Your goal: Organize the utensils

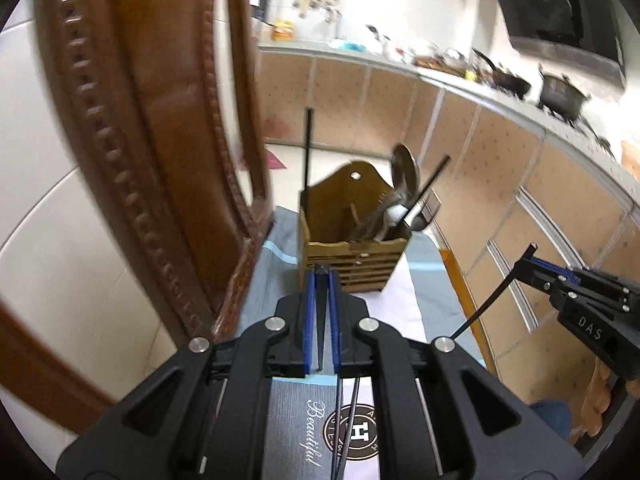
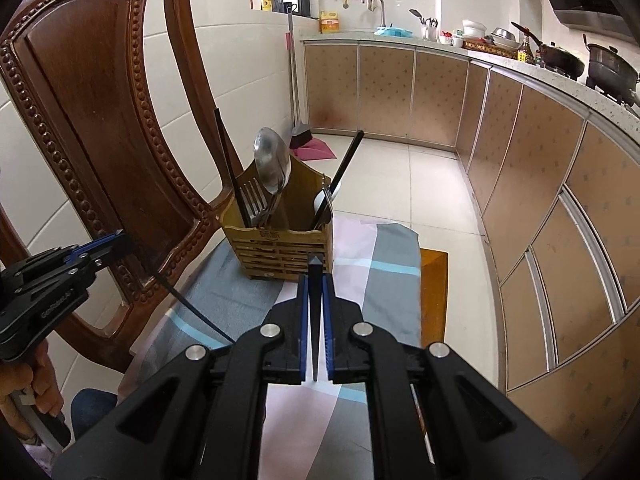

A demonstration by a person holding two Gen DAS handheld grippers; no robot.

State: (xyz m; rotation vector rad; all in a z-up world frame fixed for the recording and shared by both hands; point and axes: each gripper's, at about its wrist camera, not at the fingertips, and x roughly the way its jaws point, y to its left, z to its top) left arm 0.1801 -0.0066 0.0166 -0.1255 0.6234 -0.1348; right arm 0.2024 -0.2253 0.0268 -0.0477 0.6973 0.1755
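Two black chopsticks were in my grip, one per gripper. My left gripper (image 1: 322,270) had its jaws clenched on a chopstick (image 1: 321,320) that ran back between the blue pads, its thick end poking out just past the tips. My right gripper (image 2: 315,264) was clamped the same way on the second chopstick (image 2: 315,320). From the left wrist view I saw the right gripper off to the right, raised above the cloth, its chopstick slanting down and back from the tips.

Ahead of both stood the wooden utensil holder (image 2: 280,248) on the striped cloth (image 2: 384,264) that covered the bench, just beside the carved wooden chair (image 2: 100,120). Inside it I saw a big metal spoon (image 2: 272,164) standing bowl-up, a fork (image 2: 252,200), and two more black chopsticks leaning out, one to the left (image 2: 226,156), one to the right (image 2: 348,160).
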